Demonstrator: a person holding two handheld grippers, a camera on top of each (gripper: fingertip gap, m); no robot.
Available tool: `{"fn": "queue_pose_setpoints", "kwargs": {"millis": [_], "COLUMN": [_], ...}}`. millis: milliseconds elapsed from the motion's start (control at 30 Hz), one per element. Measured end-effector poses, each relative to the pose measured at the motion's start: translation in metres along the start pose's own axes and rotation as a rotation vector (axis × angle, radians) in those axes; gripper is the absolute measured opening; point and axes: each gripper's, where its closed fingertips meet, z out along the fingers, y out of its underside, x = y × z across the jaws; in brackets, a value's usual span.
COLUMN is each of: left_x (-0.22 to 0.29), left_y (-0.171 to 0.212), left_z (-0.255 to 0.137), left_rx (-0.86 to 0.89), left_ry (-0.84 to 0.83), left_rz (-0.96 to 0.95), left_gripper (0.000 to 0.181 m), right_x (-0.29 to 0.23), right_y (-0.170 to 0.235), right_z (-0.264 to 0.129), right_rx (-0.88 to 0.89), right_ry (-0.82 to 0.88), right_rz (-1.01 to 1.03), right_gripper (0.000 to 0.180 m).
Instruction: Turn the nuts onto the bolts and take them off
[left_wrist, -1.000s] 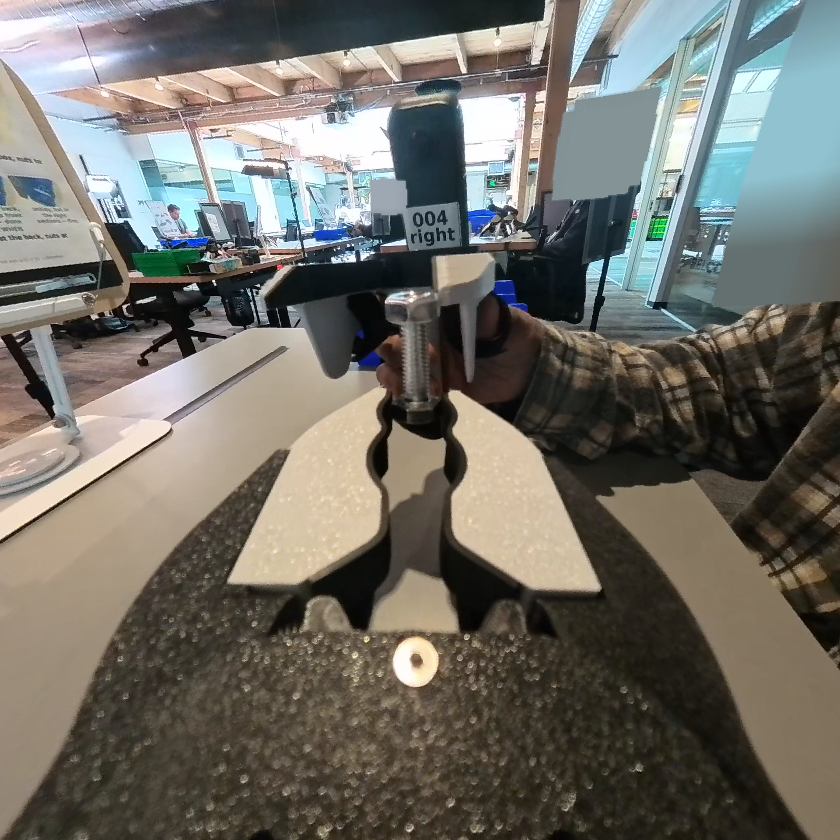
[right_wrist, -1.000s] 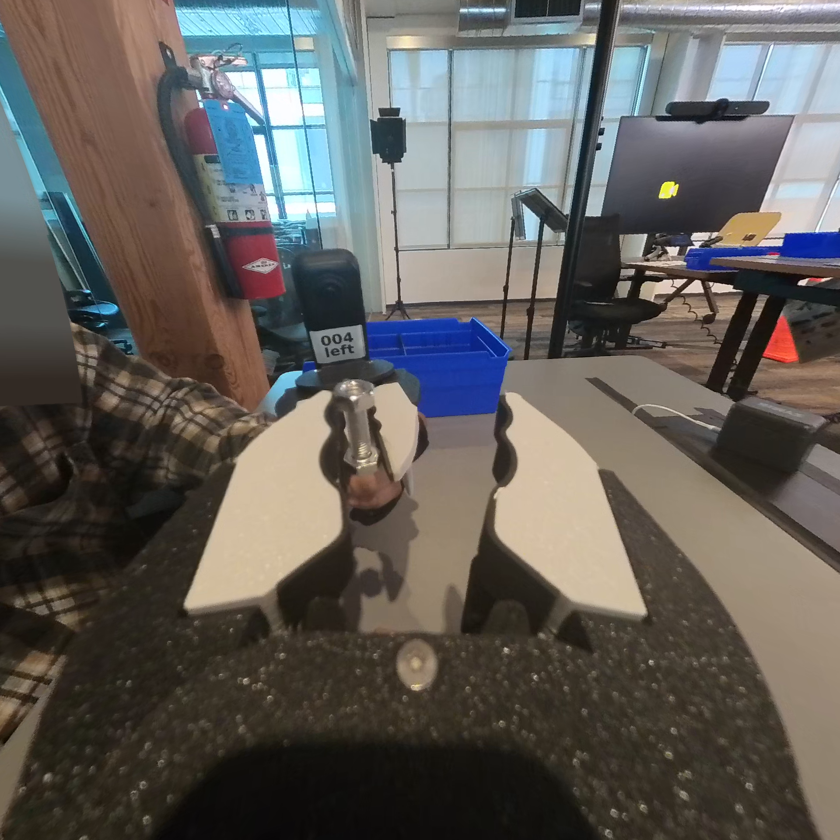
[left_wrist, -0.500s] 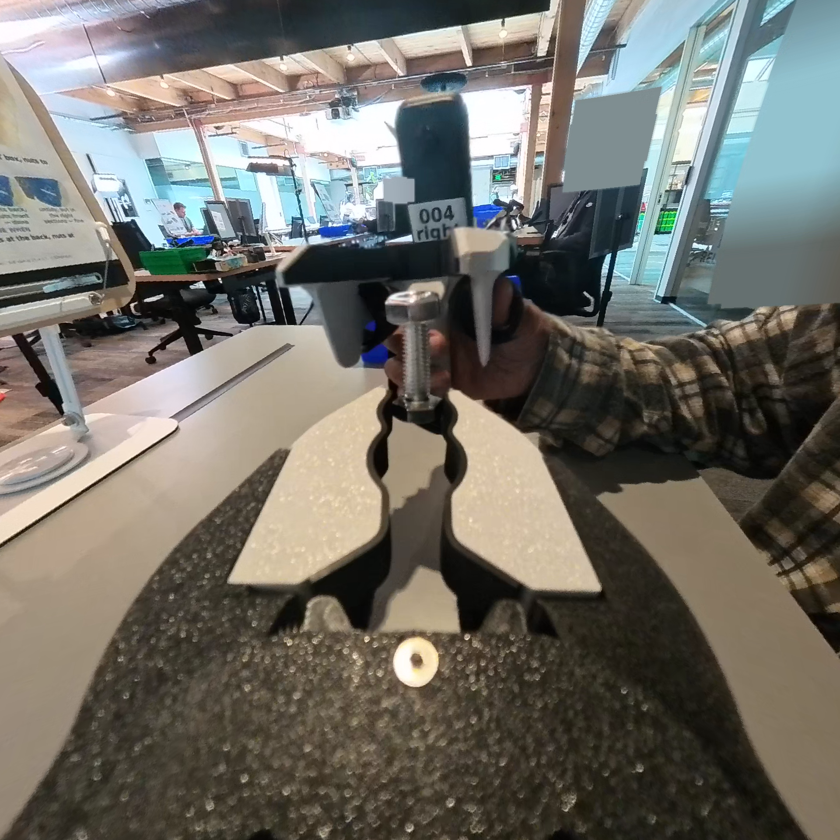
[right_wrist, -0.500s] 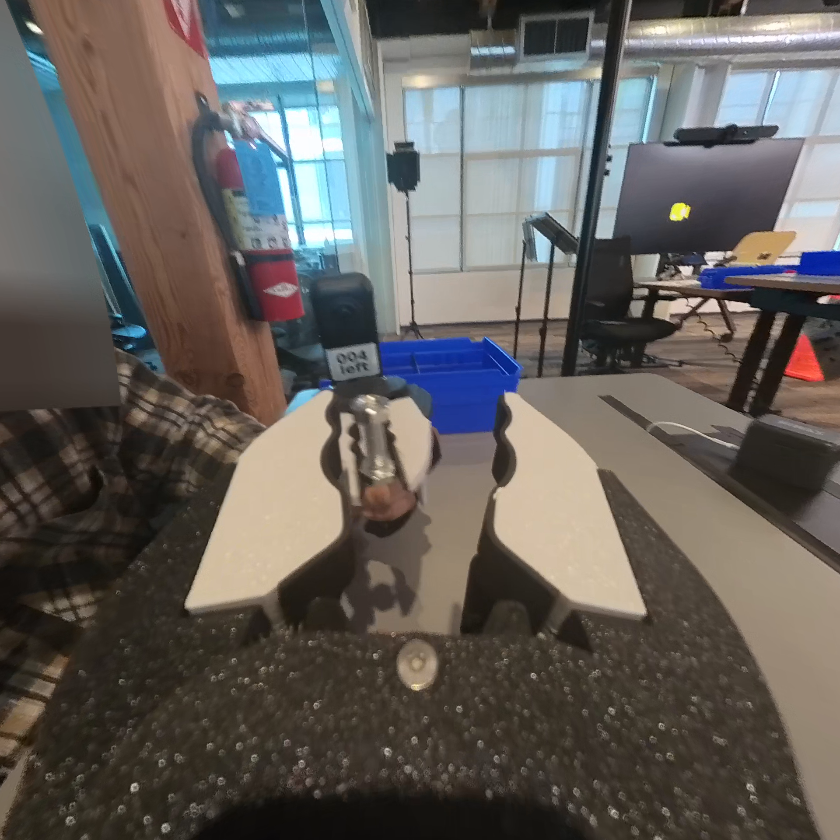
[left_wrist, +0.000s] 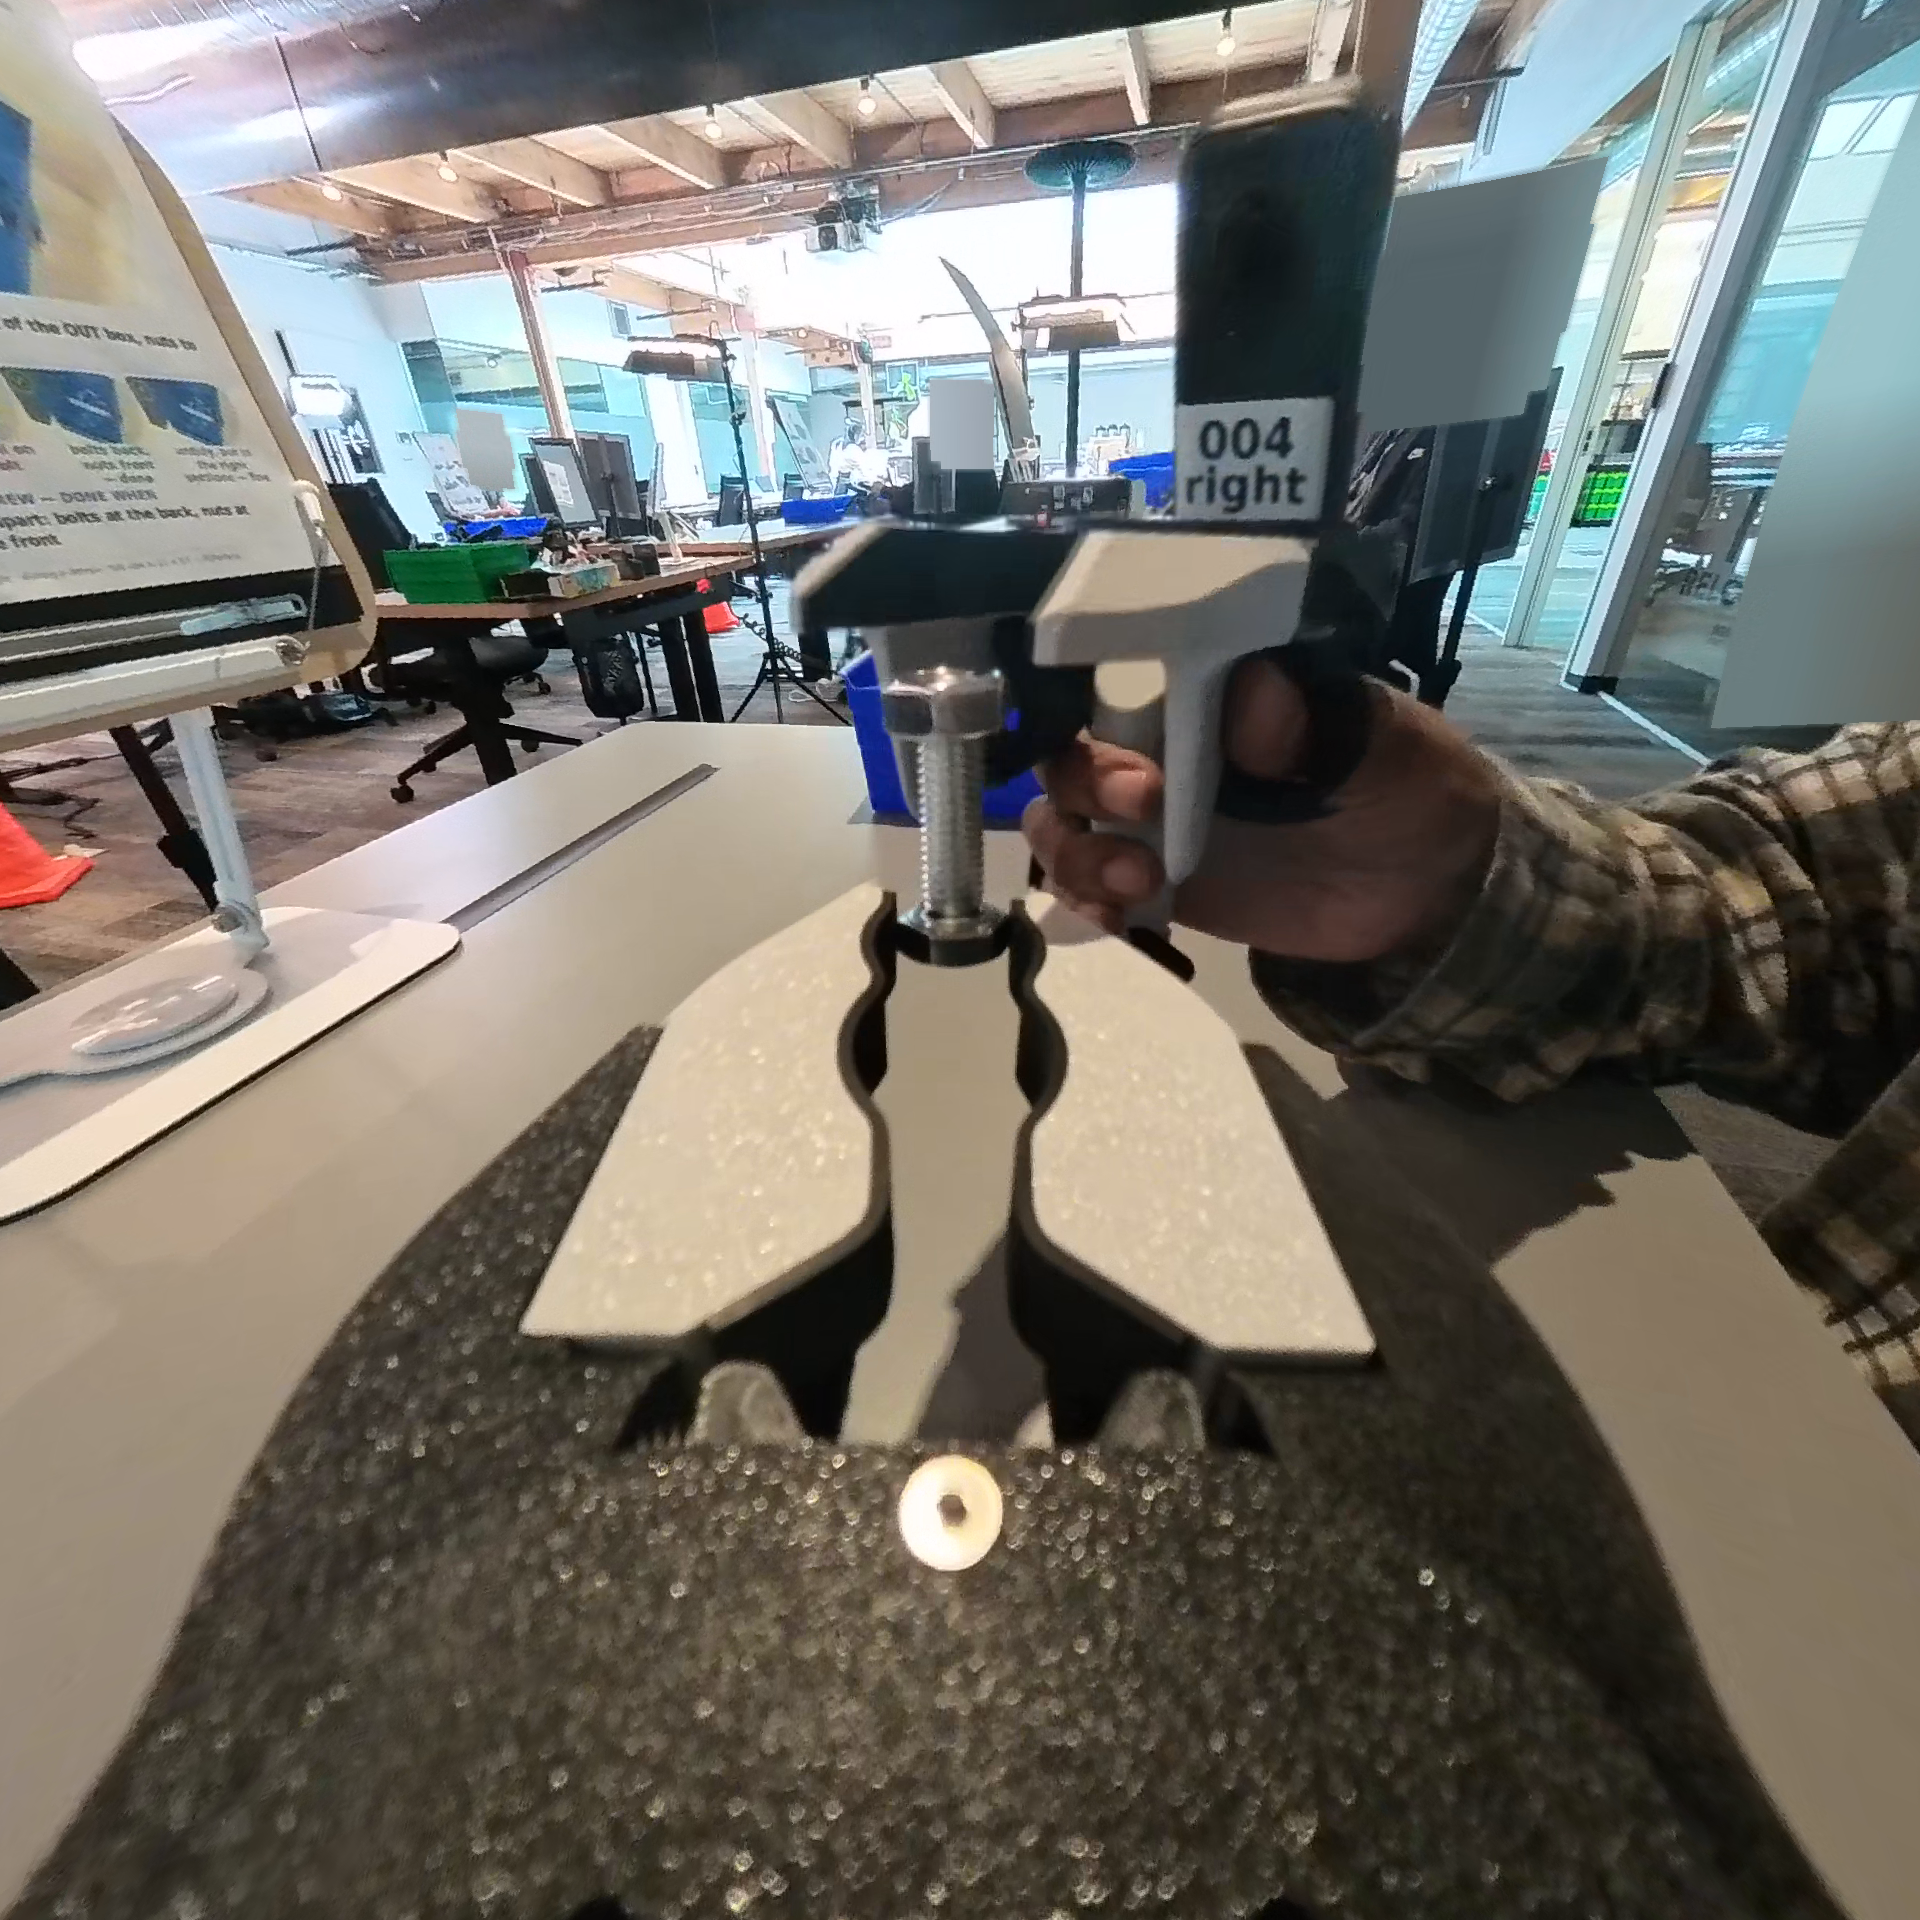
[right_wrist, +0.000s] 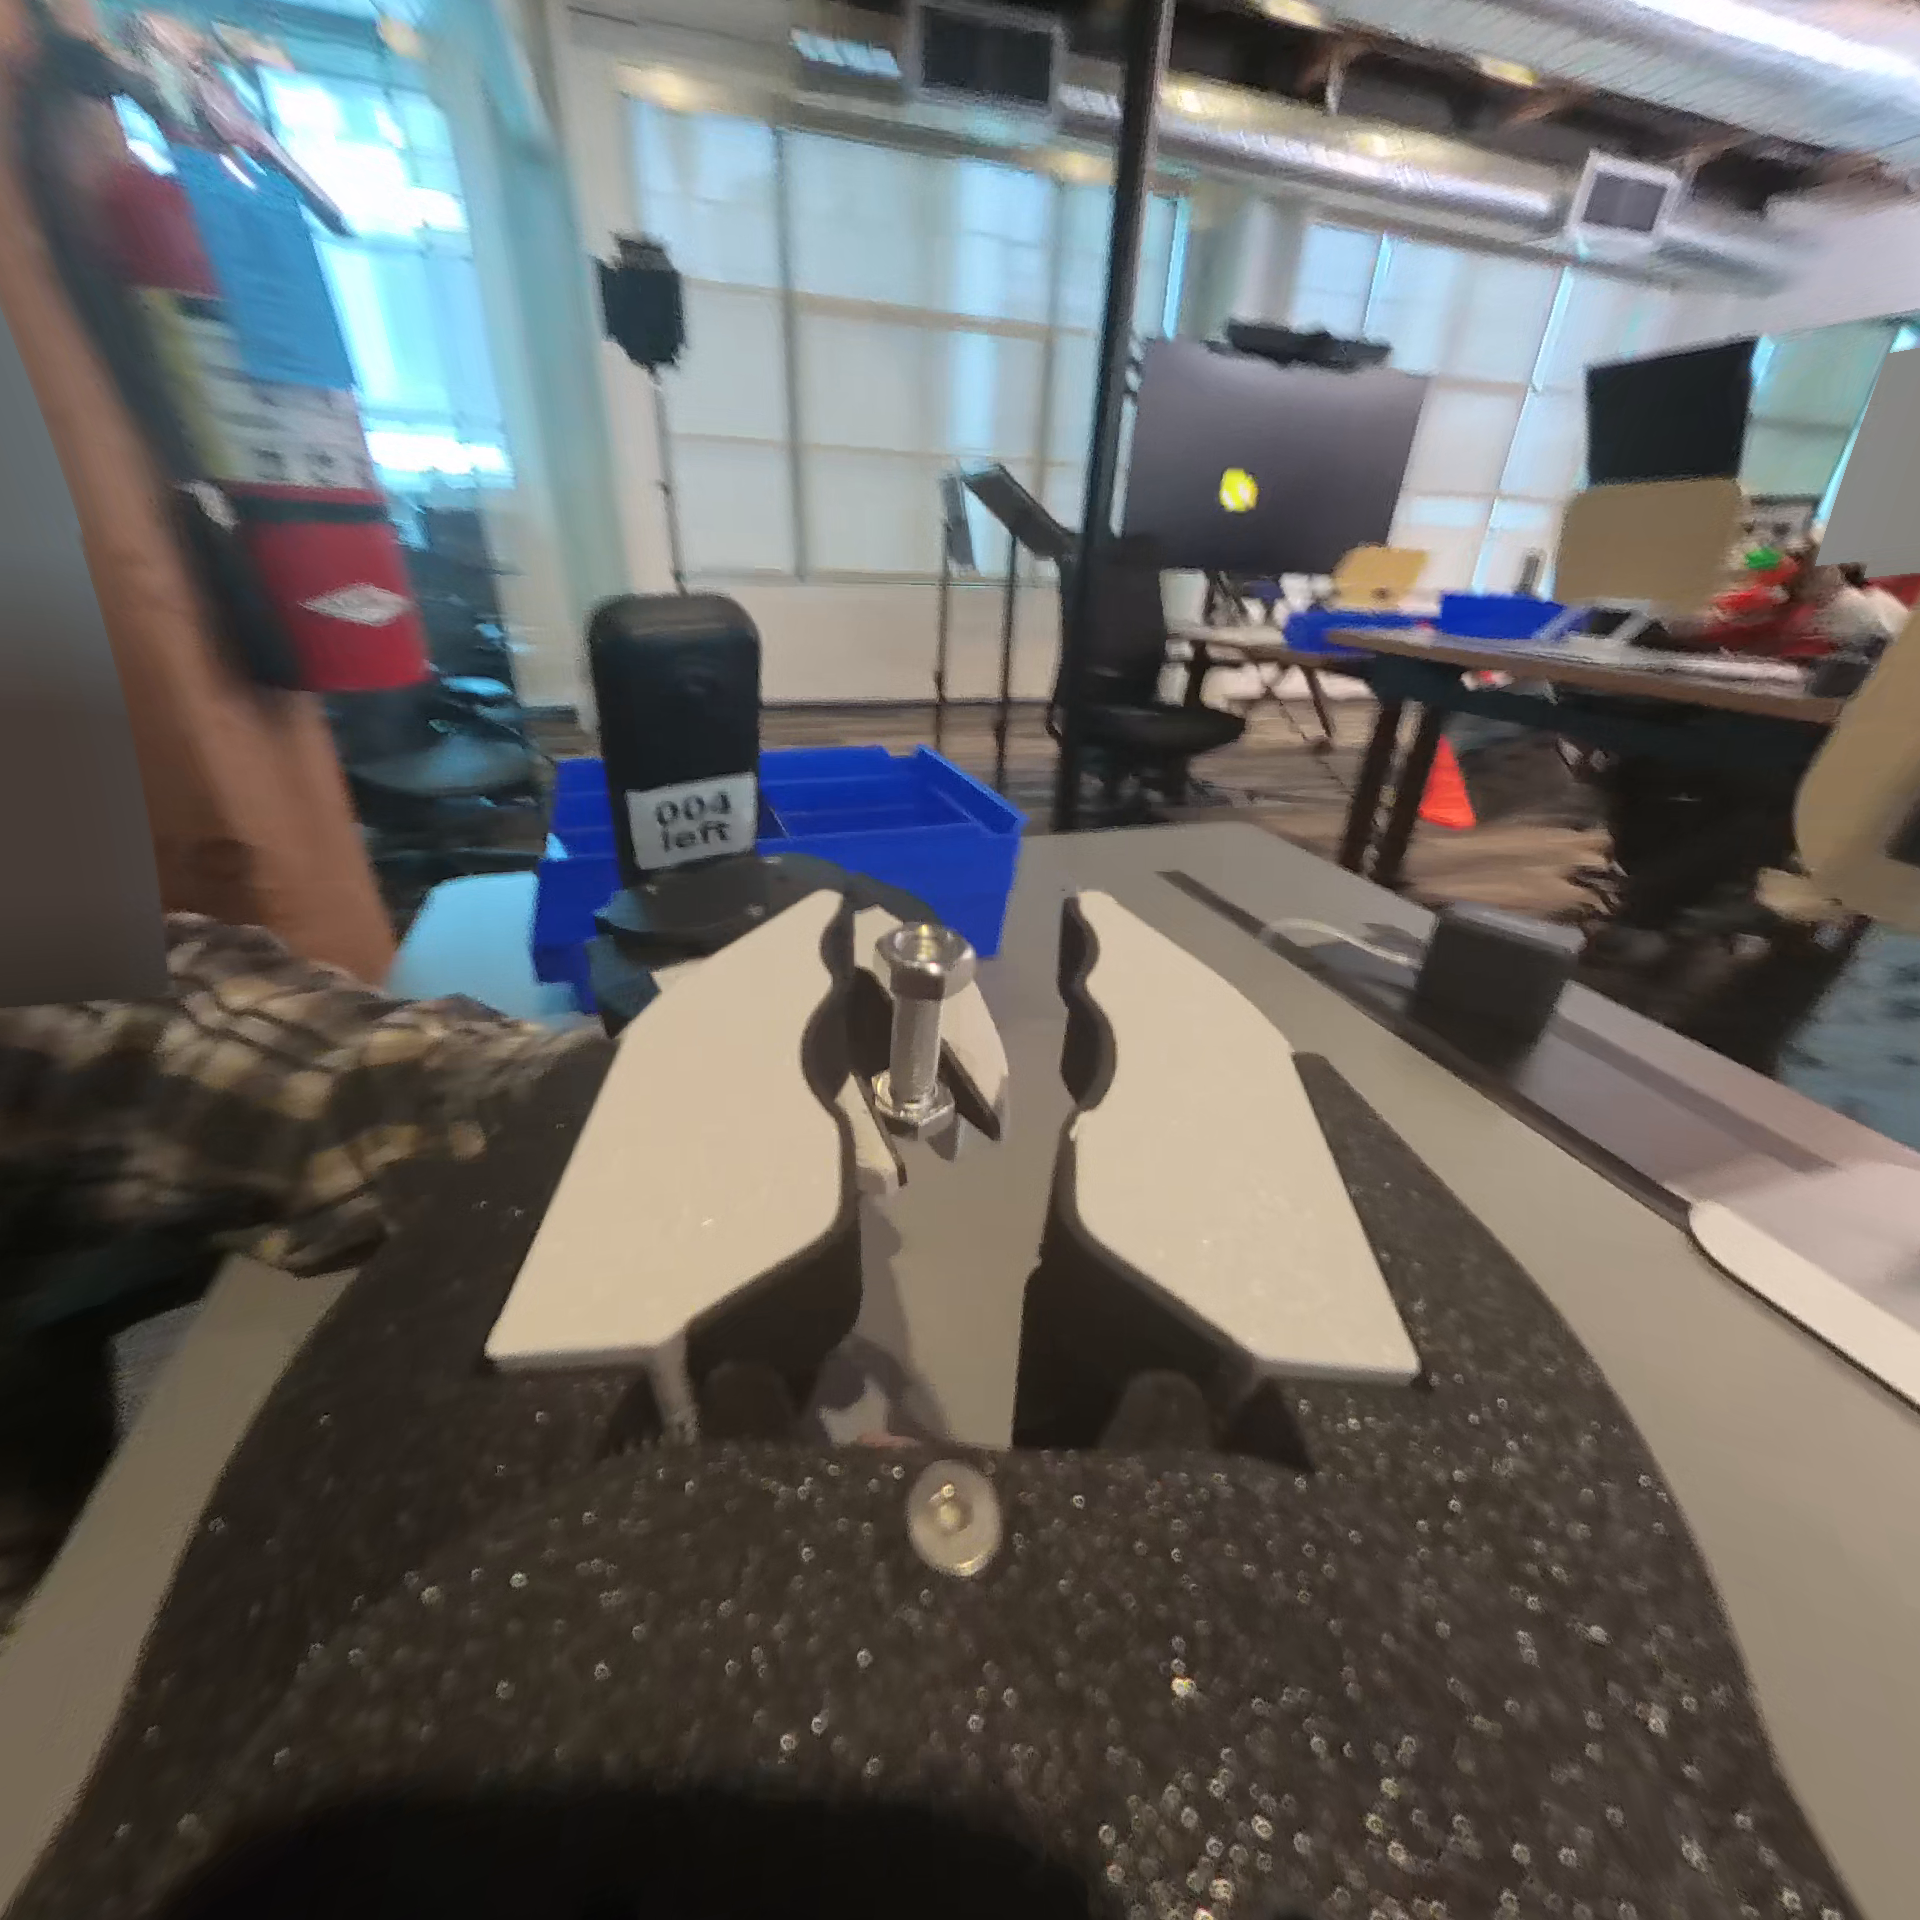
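Left gripper (left_wrist: 951, 940) pinches the nut (left_wrist: 954, 923) at its fingertips, holding the bolt (left_wrist: 948, 800) upright above the table (left_wrist: 644, 831), likely so its head can be turned. Right gripper (right_wrist: 951, 997) stands wide, fingers either side of the head without touching. Its hand (left_wrist: 1278, 821) holds it level, over the bolt and facing the left one.

Bright daylight through large windows (right_wrist: 935, 364), slightly blown out. Soft shadows on the grey table (left_wrist: 260, 1299). Wide-angle bending at edges. Right wrist view smeared, probably motion blur; near foreground soft.
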Motion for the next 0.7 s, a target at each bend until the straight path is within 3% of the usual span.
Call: {"fn": "queue_pose_setpoints", "kwargs": {"millis": [167,300,700], "left_x": [0.002,0.002,0.013], "left_y": [0.001,0.002,0.002], "left_z": [0.001,0.001,0.003], "left_rx": [-0.007,-0.01,-0.008], "left_ry": [0.006,0.008,0.083], "left_rz": [-0.002,-0.001,-0.003], "left_gripper": [0.02,0.02,0.019], "right_x": [-0.003,-0.005,-0.016], "right_y": [0.007,0.011,0.009], "right_z": [0.007,0.01,0.004], "right_rx": [-0.023,-0.031,-0.008], "right_ry": [-0.02,-0.058,-0.304], "right_rz": [0.0,-0.011,0.002], "right_gripper": [0.033,0.02,0.019]}}
